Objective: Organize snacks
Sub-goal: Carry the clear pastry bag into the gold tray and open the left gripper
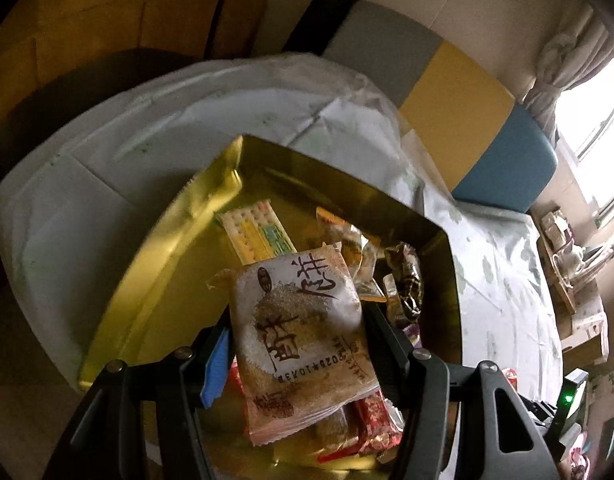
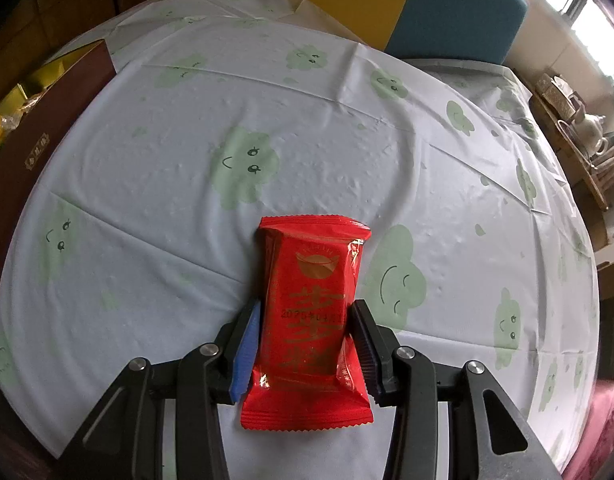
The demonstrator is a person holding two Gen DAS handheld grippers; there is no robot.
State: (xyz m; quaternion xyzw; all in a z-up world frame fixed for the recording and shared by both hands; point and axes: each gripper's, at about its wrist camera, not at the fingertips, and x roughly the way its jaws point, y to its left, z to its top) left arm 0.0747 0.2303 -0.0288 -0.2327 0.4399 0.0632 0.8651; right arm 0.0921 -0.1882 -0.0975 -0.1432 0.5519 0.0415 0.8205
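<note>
- A white snack packet point(image 1: 303, 336) with brown lettering and a speckled picture sits between the two fingers of the left gripper point(image 1: 297, 344), which pinches it by its sides; it hangs over a gold tray point(image 1: 155, 280).
- The tray already holds other snacks: a pale cracker pack point(image 1: 259, 232) with green and yellow print lies flat toward its far side, some clear-wrapped sweets point(image 1: 355, 248) sit next to it, and dark-wrapped pieces point(image 1: 407, 280) lie near the right wall.
- Below the held packet, red wrappers point(image 1: 377, 424) lie partly hidden.
- The tray's shiny raised rim runs along the left and far sides, and the tray stands on a table covered by a white cloth point(image 1: 107, 168).
- In the right wrist view, a red snack packet point(image 2: 311, 320) with gold print is clamped by its sides in the right gripper point(image 2: 307, 340), its blue-padded finger point(image 2: 247, 344) on one side and black ribbed finger point(image 2: 363, 340) on the other.
- The red packet is above the tablecloth point(image 2: 267, 100), which is pale with green smiling cloud shapes.
- A dark red box point(image 2: 47, 128) stands at the table's left edge.
- Beyond the table's far edge are yellow and blue chair backs point(image 2: 447, 8).
</note>
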